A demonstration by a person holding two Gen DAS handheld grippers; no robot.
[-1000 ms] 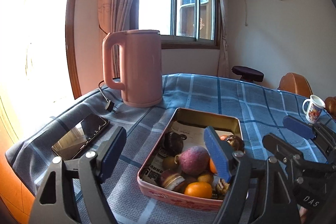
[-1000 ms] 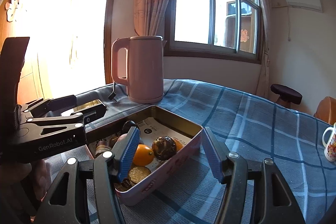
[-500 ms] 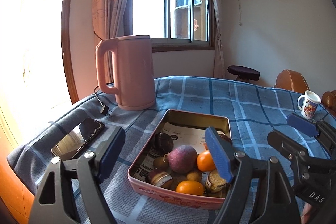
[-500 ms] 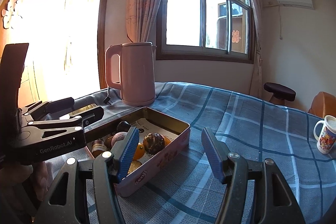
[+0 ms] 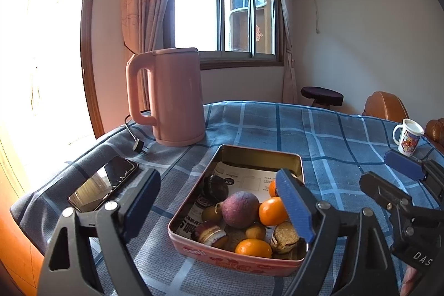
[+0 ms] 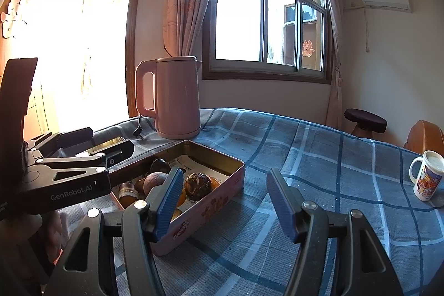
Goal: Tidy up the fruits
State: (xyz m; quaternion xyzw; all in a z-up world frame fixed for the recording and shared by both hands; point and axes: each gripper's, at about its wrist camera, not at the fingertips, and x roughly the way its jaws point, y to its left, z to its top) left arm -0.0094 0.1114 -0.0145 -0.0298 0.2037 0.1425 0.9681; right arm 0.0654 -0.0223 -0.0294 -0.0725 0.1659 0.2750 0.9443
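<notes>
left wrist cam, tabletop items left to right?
phone → plug → pink kettle → tin of fruit → mug

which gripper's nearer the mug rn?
Right. The right gripper hangs open over the bare cloth, with the mug off to its right. The left gripper, jaws opening and empty, is above the fruit tin, further from the mug.
</notes>
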